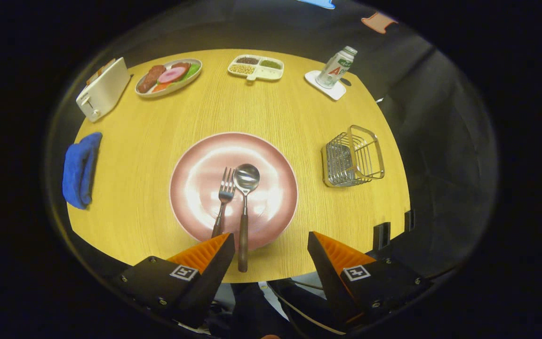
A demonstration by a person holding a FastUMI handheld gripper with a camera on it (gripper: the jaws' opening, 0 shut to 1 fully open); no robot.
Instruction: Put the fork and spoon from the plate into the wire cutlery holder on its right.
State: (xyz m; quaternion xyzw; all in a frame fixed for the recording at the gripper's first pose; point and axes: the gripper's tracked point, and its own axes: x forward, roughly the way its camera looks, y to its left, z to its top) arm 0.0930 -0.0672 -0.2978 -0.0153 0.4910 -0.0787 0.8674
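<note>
spread fingers of the gripper (271,247) hold nothing above the table's near edge; spoon (245,197) and fork (224,197) lie side by side on the pink plate (191,188) just ahead, wire cutlery holder (353,157) at its right.

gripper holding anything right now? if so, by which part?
Nothing held. The gripper is open, above the near rim of the round pink plate; the wooden-handled fork and wooden-handled spoon lie on it untouched.

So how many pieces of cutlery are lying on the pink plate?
2. The fork lies left of the spoon on the pink plate, their handles pointing toward the open gripper. None seems hidden.
</note>
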